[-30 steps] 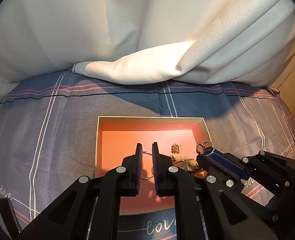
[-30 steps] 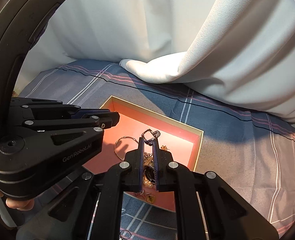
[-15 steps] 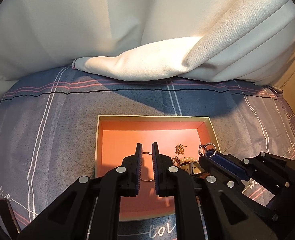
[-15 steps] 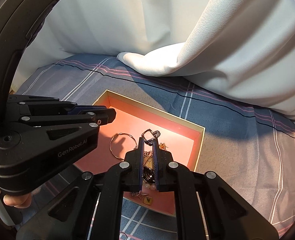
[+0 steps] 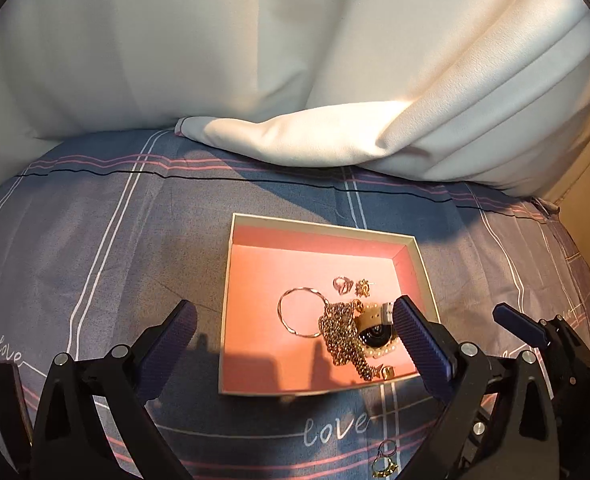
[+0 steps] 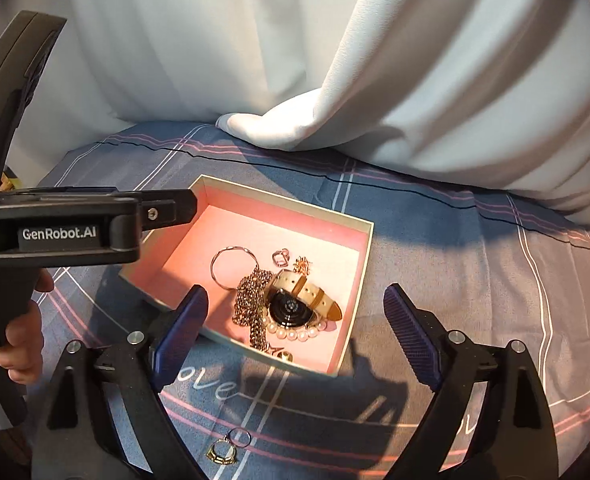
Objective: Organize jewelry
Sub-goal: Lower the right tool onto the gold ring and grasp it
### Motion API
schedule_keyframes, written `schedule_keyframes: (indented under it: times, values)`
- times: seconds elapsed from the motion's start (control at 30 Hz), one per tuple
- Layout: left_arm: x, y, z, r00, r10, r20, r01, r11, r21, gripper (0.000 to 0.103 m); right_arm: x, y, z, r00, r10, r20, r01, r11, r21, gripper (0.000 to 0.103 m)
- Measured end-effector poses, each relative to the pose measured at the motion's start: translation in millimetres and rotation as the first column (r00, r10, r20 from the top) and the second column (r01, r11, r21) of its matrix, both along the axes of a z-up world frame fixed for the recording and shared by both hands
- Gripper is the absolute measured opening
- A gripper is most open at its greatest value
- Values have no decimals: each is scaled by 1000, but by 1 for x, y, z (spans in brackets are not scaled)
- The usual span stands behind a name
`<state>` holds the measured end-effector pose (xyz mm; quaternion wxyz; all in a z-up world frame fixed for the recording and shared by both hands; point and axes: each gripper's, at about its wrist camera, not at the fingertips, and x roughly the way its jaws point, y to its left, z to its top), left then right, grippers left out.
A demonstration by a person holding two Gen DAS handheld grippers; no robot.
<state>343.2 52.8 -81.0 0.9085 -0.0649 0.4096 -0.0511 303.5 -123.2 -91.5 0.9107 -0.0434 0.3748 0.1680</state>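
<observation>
A cream box with a pink lining [image 5: 228, 280] [image 6: 369, 248] lies on the bed. Inside are a thin hoop [image 5: 291, 312] [image 6: 231, 262], a gold chain [image 5: 341, 332] [image 6: 251, 300], a watch with a cream strap [image 5: 377, 334] [image 6: 303, 294], pearls [image 6: 295, 334], a ring [image 5: 342, 285] [image 6: 282, 257] and a small gold earring [image 5: 363, 288]. My left gripper [image 5: 295, 342] is open and empty above the box's near edge. My right gripper [image 6: 295, 320] is open and empty over the box. A gold earring [image 5: 385, 466] [image 6: 221, 450] lies on the sheet outside the box.
The blue plaid sheet [image 5: 95, 248] carries the word "love". White curtain folds [image 5: 295, 140] rest on the bed behind the box. The left gripper's body and a hand [image 6: 23, 336] fill the left of the right wrist view.
Both grippers have opened and drawn back and up from the box. The right gripper has let go of the chain, which now lies in the box.
</observation>
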Motion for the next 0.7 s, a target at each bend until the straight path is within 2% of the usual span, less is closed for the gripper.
schedule_keyframes:
  times: [0.23,0.37,0.43,0.47,0.5,0.53,0.6,0.63,0.7]
  values:
    - [-69,-12,-55,996,-72,-55,77,993,88,97,-65,-9,-64,990,42,-133,-37,999,37,91]
    - [-95,-21,-82,989,-107,-100,119,986,119,97,-89,2,-86,985,75,-155,-68,996,50,77]
    - [-101,-26,-91,986,-126,-112,140,981,132,96,-93,7,-89,989,63,-135,-59,998,30,77]
    - [-103,-29,-95,985,-134,-113,150,978,148,92,-94,8,-89,990,60,-129,-58,998,22,77]
    - [-103,-32,-98,982,-150,-116,168,972,165,81,-95,9,-90,990,60,-130,-58,998,20,77]
    - [-104,-34,-99,982,-155,-106,172,968,183,78,-95,10,-91,990,62,-129,-61,998,10,77]
    - [-104,-35,-99,985,-153,-85,169,959,228,53,-96,9,-90,990,59,-129,-57,998,16,77]
    - [-105,-34,-98,986,-151,-74,164,958,234,47,-95,7,-89,990,57,-131,-55,998,23,77]
    - [-106,-27,-95,988,-145,-60,154,968,196,15,-94,7,-89,989,54,-136,-51,998,30,77]
